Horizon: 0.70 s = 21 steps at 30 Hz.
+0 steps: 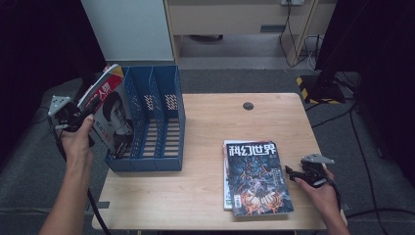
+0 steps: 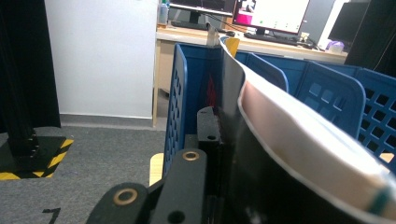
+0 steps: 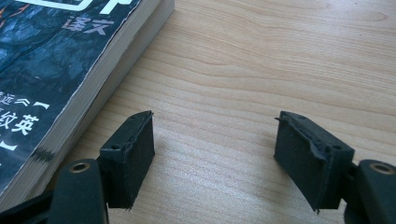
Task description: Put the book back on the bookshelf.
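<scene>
Grey carpet surrounds a pale wooden table (image 1: 205,191), with a white panel and a desk beyond it at twelve o'clock.

At nine o'clock in the high view, the left gripper (image 1: 80,117) is clamped on a magazine (image 1: 108,115) with a portrait on its cover. That magazine stands tilted, its lower end inside the leftmost compartment of a blue file rack (image 1: 164,117), its top leaning out to ten o'clock over the rack's left wall. In the left gripper view the jaws are pressed tight on the magazine (image 2: 299,140), whose pale page edges curve away toward one o'clock, with the rack's (image 2: 180,102) perforated blue walls just behind it. The left hand (image 1: 78,144) and forearm come in from seven o'clock.

The rack sits on the table's left edge, its three compartments open to the top; the middle and right ones hold nothing that can be seen.

At five o'clock lies a stack of magazines (image 1: 257,176), flat on the table, the top one dark with white characters across its head. Just beside it, at four o'clock, the right gripper (image 1: 293,175) rests low over the wood in the right hand (image 1: 320,193). In the right gripper view its jaws stand apart at a middling width with bare table (image 3: 261,70) between them, and the stack's (image 3: 60,60) edge is near the left jaw, not touching it.

A small dark round hole (image 1: 248,105) marks the table near its far edge.
</scene>
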Each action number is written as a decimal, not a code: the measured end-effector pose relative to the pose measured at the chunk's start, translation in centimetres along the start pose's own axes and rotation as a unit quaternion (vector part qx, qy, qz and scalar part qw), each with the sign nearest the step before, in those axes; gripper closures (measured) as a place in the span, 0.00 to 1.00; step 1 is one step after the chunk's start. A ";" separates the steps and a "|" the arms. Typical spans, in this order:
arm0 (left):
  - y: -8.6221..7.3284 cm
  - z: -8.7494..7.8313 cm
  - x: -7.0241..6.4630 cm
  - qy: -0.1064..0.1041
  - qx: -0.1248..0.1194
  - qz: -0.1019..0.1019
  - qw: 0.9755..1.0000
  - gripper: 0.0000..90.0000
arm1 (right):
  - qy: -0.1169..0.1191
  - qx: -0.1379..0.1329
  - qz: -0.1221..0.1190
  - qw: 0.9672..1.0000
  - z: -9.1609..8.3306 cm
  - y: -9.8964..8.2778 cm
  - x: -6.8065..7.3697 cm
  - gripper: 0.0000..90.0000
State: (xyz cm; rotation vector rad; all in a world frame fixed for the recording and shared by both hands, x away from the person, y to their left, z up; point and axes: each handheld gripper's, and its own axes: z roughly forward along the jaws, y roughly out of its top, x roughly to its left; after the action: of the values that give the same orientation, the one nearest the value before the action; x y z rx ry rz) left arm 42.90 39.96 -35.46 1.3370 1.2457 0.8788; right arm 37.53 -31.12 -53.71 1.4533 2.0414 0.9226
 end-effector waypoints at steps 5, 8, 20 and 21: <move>-0.4 0.1 0.1 -0.001 -0.001 -0.002 1.000 0.95 | 0.000 0.001 0.001 1.000 0.0 0.0 0.0 0.32; -0.5 0.1 0.3 0.000 0.001 -0.003 1.000 0.95 | 0.000 0.001 0.001 1.000 0.0 0.0 0.0 0.32; -0.9 -0.3 1.3 0.006 -0.002 -0.014 1.000 0.95 | 0.000 0.001 0.002 1.000 0.0 0.0 0.1 0.32; -1.0 -0.3 1.4 0.007 -0.003 -0.015 1.000 0.95 | 0.000 0.001 0.002 1.000 0.0 0.0 0.1 0.32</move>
State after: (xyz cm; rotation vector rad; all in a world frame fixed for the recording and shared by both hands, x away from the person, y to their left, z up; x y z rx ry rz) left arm 42.69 41.25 -36.54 1.3072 1.2692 0.8712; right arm 37.49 -31.08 -53.70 1.4583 2.0419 0.9220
